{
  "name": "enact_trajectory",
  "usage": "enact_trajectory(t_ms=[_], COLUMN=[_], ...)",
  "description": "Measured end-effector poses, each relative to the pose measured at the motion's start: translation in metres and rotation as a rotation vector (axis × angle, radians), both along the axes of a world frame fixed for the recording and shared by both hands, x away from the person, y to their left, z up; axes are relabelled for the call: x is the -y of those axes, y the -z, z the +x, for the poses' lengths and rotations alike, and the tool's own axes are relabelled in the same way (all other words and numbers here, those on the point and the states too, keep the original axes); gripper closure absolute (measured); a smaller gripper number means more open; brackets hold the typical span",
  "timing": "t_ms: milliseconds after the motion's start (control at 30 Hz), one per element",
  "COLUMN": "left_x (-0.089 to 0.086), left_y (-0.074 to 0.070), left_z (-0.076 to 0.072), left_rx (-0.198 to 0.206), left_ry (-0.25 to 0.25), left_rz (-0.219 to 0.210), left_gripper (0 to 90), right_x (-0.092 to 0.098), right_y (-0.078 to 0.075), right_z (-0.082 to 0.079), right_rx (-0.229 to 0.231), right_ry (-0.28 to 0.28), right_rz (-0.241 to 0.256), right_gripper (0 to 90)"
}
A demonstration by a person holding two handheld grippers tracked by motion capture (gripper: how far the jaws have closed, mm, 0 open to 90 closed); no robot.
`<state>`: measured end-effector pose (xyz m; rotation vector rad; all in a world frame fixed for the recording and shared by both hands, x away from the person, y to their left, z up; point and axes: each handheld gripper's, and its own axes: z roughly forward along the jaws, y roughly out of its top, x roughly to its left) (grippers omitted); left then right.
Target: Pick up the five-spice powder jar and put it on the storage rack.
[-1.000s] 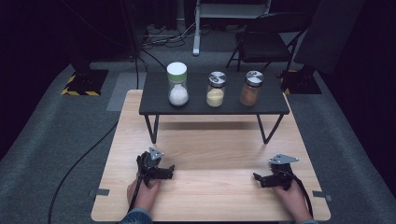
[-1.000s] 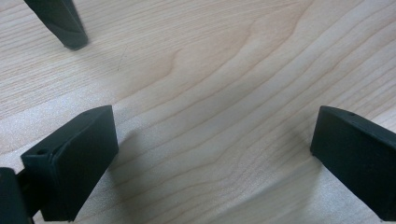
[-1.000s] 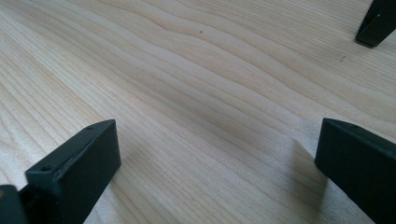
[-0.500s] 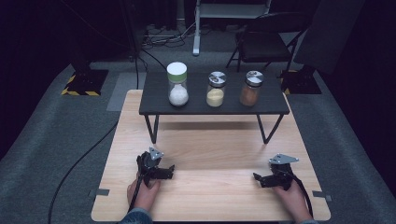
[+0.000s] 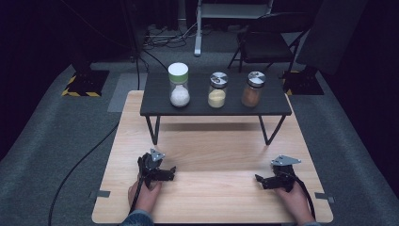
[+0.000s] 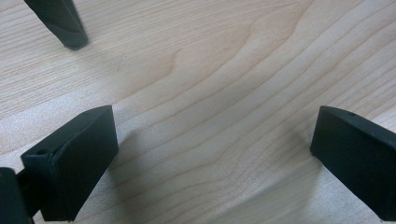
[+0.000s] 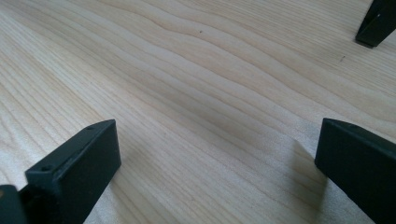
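Note:
Three jars stand in a row on a low black shelf [image 5: 155, 106] at the back of the wooden table [image 5: 211, 197]: a tall jar of white grains [image 5: 179, 84] with a green lid, a jar of yellow powder [image 5: 217, 89] and a jar of brown powder [image 5: 253, 88], both with metal lids. My left gripper [image 5: 172, 173] rests on the table at the front left, held by a hand. Its jaws are wide apart over bare wood [image 6: 210, 121]. At the front right my right gripper [image 5: 258, 180] lies the same way, open with nothing between its fingers [image 7: 74, 168].
The shelf stands on thin black legs [image 5: 151, 130], one of which appears at the top of each gripper view [image 6: 58, 21] [image 7: 378, 21]. A black cable [image 5: 84, 162] trails off the table's left side. A folding chair [image 5: 263, 42] and stands sit on the carpet behind.

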<state>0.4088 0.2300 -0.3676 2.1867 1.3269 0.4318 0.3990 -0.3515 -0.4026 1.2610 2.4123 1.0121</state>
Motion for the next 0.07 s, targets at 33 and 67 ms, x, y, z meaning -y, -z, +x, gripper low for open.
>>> enact_trajectory(t_ms=[33, 67], left_x=[0.0000, 0.0000], left_y=[0.0000, 0.0000], left_z=[0.0000, 0.0000], left_rx=[0.000, 0.000], left_ry=[0.000, 0.000], left_rz=[0.000, 0.000], left_gripper=[0.7, 0.7], right_x=[0.0000, 0.0000], right_y=[0.0000, 0.0000], right_z=[0.0000, 0.0000], right_rx=[0.000, 0.000], right_ry=[0.000, 0.000], right_rz=[0.000, 0.000], right_gripper=[0.0, 0.0])
